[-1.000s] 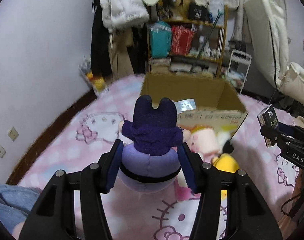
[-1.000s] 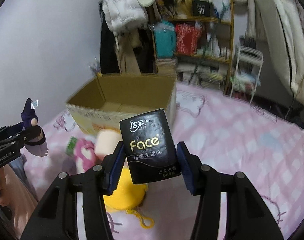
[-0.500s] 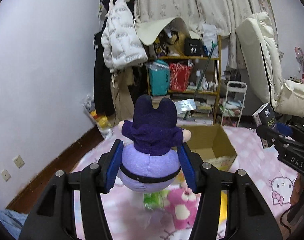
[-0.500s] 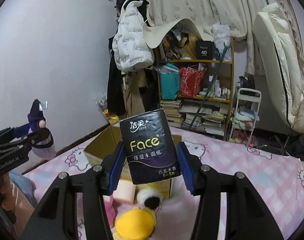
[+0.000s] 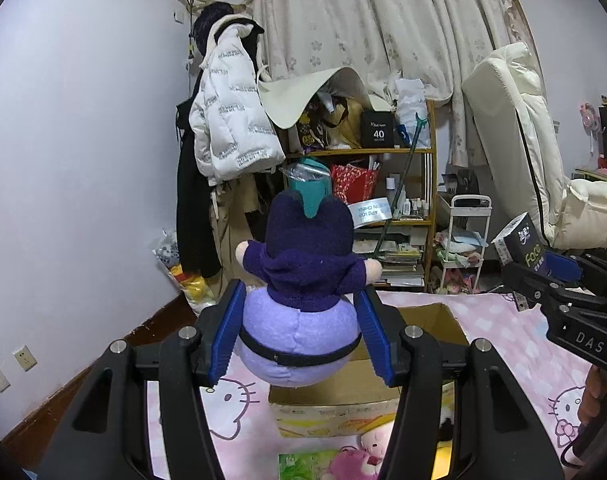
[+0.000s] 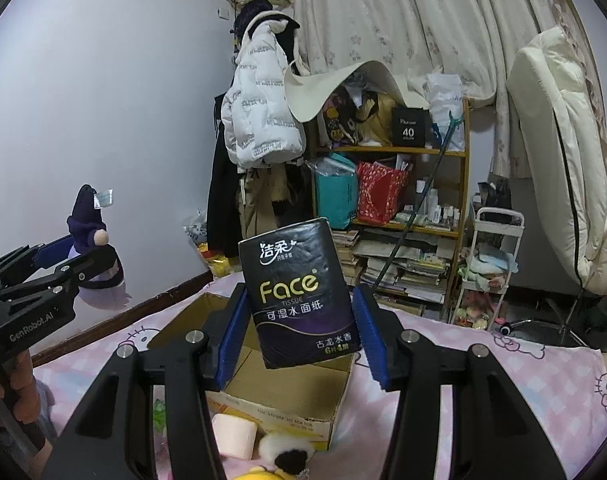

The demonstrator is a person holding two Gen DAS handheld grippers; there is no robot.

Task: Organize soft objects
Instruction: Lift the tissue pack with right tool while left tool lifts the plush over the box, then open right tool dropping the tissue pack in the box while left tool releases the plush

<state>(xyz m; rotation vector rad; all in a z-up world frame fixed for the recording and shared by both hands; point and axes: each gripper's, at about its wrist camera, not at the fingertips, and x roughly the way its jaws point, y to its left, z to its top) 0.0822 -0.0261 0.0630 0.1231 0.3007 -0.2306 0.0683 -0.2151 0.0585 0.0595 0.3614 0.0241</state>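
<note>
My left gripper (image 5: 299,336) is shut on a purple plush toy (image 5: 303,280) with a dark hooded top, held up in the air above the near edge of an open cardboard box (image 5: 443,320). My right gripper (image 6: 299,332) is shut on a black Face tissue pack (image 6: 299,292), held upright above the same box (image 6: 263,380). The plush toy (image 6: 89,232) and left gripper show at the left of the right wrist view. The tissue pack (image 5: 521,244) shows at the right of the left wrist view.
The box sits on a pink Hello Kitty bedsheet (image 5: 503,332). In front of it lie a pink plush (image 5: 355,460), a green packet (image 5: 303,466), a pink block (image 6: 235,436) and a yellow plush (image 6: 259,474). A cluttered shelf (image 6: 399,200) and hanging coats (image 5: 227,140) stand behind.
Both grippers have risen and tilted up with their loads. The views swung from the bed and box up toward the shelf and curtains; the box now sits lower in both frames.
</note>
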